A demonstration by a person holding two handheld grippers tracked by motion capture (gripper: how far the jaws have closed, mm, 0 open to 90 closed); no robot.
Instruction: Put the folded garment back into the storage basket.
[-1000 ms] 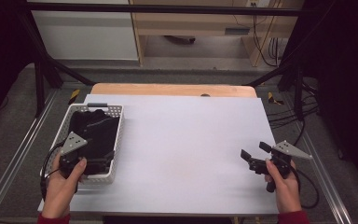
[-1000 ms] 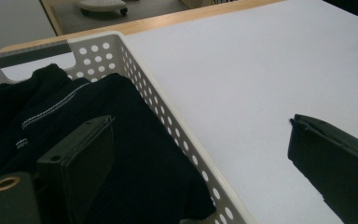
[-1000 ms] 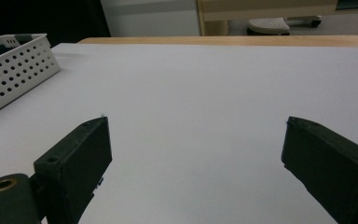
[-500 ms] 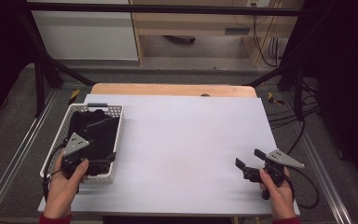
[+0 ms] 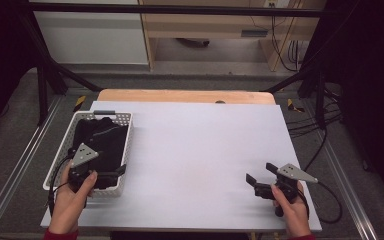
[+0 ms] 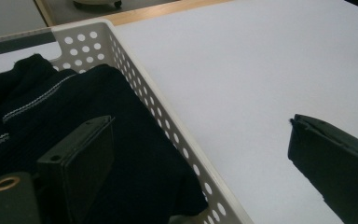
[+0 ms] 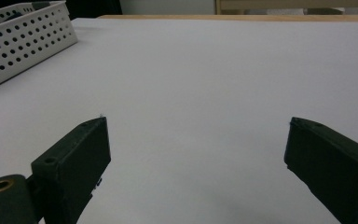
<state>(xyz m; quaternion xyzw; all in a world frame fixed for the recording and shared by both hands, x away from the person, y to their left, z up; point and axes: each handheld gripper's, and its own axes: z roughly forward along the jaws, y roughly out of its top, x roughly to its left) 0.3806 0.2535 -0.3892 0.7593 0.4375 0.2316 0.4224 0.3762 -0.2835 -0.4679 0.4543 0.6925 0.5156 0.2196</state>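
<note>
High view: left tool [image 5: 111, 173] held over the near right corner of a white perforated basket [image 5: 125, 118] at the counter's [image 5: 205, 145] left side, jaws spread, gripping nothing. Dark garment [image 5: 100, 142] bundled inside the basket, wholly within its walls. Right tool [image 5: 258, 176] near the counter's right front, well apart from the basket, jaws likewise spread and empty, hovering low or perhaps resting on the white surface; hard to tell from above.

Left gripper view: one jaw above the black cloth [image 6: 98, 140], the other out beyond the basket wall [image 6: 168, 126] over bare counter, so straddling the rim. White stitching visible on a fold of the garment. No contact with the fabric apparent.

Right gripper view: jaws wide apart, pointing across open counter [image 7: 205, 84], with the basket [image 7: 23, 42] far off at upper left.

Judged by this: barely begun. Garment not yet grasped and all of it in the basket; left to do, probably, gripping the cloth, lifting it out and laying it on the counter.
</note>
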